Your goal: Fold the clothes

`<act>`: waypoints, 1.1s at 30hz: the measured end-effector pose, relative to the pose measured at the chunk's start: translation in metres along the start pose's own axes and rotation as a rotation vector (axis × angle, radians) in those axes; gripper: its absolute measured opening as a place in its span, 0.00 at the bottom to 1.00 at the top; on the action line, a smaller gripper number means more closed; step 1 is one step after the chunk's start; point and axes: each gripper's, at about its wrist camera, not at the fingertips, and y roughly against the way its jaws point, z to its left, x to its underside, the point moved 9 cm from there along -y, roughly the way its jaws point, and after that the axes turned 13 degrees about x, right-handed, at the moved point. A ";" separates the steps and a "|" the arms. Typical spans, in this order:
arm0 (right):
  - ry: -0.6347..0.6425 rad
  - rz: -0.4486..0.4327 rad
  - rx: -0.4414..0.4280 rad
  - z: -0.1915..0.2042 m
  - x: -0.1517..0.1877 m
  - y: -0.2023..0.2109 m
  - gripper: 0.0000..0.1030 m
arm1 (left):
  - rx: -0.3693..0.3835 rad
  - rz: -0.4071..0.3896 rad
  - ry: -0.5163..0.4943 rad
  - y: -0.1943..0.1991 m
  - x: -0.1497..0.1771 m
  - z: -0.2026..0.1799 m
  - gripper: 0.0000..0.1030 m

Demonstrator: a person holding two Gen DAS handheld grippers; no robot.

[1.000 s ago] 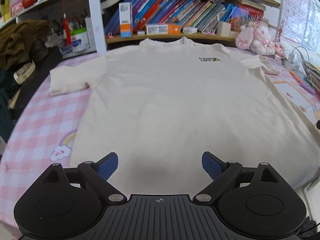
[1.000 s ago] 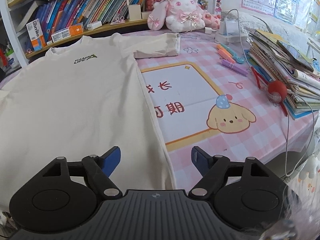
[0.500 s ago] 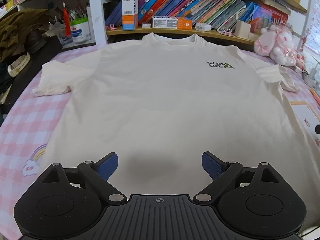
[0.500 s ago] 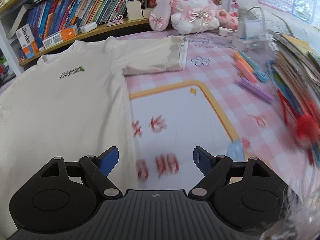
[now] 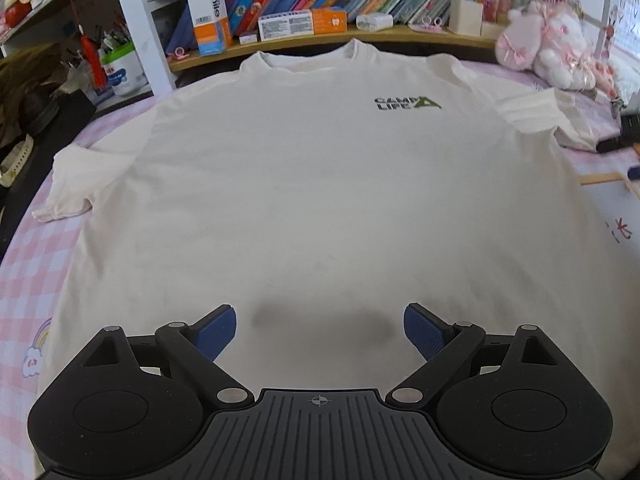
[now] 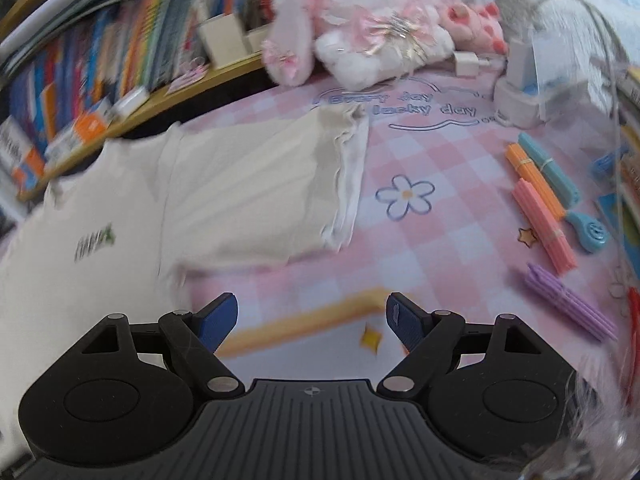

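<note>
While hovering over the flat cream cotton T-shirt (image 5: 304, 184), I am holding my left gripper (image 5: 320, 330) spread wide and empty, my right gripper (image 6: 312, 318) narrowing on nothing.

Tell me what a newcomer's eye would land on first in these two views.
The cream T-shirt spread flat, face up, fills the left wrist view, its green chest logo standing out. In the right wrist view, the pink-and-white plush rabbit sits at the back of the pink checked tablecloth, beyond the shirt's sleeve. Bundles of coloured sticks lie to the right.
</note>
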 end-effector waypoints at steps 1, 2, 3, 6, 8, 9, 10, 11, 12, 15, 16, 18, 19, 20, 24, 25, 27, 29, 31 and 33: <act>-0.039 0.011 -0.014 -0.003 -0.005 -0.003 0.75 | -0.005 0.005 -0.001 0.000 0.000 -0.001 0.90; -0.077 0.021 -0.027 -0.005 -0.009 -0.007 0.75 | -0.009 0.008 -0.001 0.000 -0.001 -0.002 0.90; -0.116 0.032 -0.041 -0.008 -0.014 -0.010 0.72 | -0.013 0.012 -0.003 0.000 -0.001 -0.002 0.90; -0.204 0.069 -0.100 -0.011 -0.020 -0.014 0.61 | -0.025 0.018 0.000 -0.001 -0.003 -0.003 0.90; -0.245 0.088 -0.124 -0.010 -0.021 -0.016 0.57 | -0.039 0.020 0.003 -0.002 -0.003 -0.002 0.90; -0.263 0.095 -0.131 -0.010 -0.022 -0.016 0.56 | -0.047 0.021 0.006 -0.002 -0.003 -0.001 0.90; -0.281 0.102 -0.139 -0.010 -0.022 -0.017 0.53 | -0.053 0.022 0.008 -0.002 -0.003 0.000 0.90; -0.300 0.105 -0.138 -0.010 -0.023 -0.017 0.53 | -0.057 0.024 0.011 -0.002 -0.002 0.000 0.90; -0.316 0.110 -0.136 -0.011 -0.024 -0.018 0.50 | -0.060 0.025 0.014 -0.002 -0.002 0.001 0.90; -0.357 0.124 -0.127 -0.013 -0.026 -0.020 0.43 | -0.061 0.023 0.016 -0.001 -0.001 0.001 0.90; -0.365 0.128 -0.124 -0.013 -0.026 -0.020 0.42 | -0.062 0.023 0.016 -0.001 -0.001 0.001 0.90; -0.383 0.141 -0.121 -0.014 -0.026 -0.022 0.35 | -0.062 0.024 0.017 -0.001 0.000 0.001 0.90; -0.396 0.148 -0.119 -0.015 -0.026 -0.023 0.31 | -0.062 0.024 0.017 -0.001 0.000 0.002 0.90; -0.415 0.157 -0.117 -0.017 -0.026 -0.024 0.29 | -0.062 0.024 0.018 0.000 0.001 0.002 0.90; -0.483 0.198 -0.115 -0.024 -0.027 -0.028 0.19 | -0.058 0.017 0.029 0.002 0.006 0.004 0.90; -0.490 0.207 -0.113 -0.024 -0.027 -0.029 0.15 | -0.053 0.016 0.035 0.002 0.008 0.005 0.90; -0.492 0.218 -0.091 -0.025 -0.028 -0.032 0.09 | -0.039 0.013 0.045 0.002 0.011 0.006 0.90; -0.481 0.213 -0.066 -0.023 -0.031 -0.033 0.09 | -0.023 0.006 0.044 0.002 0.012 0.009 0.90; -0.439 0.191 -0.024 -0.017 -0.036 -0.032 0.08 | -0.012 -0.006 0.039 0.003 0.011 0.012 0.90; -0.353 0.147 0.023 -0.004 -0.044 -0.030 0.08 | 0.000 -0.021 0.042 0.004 0.011 0.018 0.90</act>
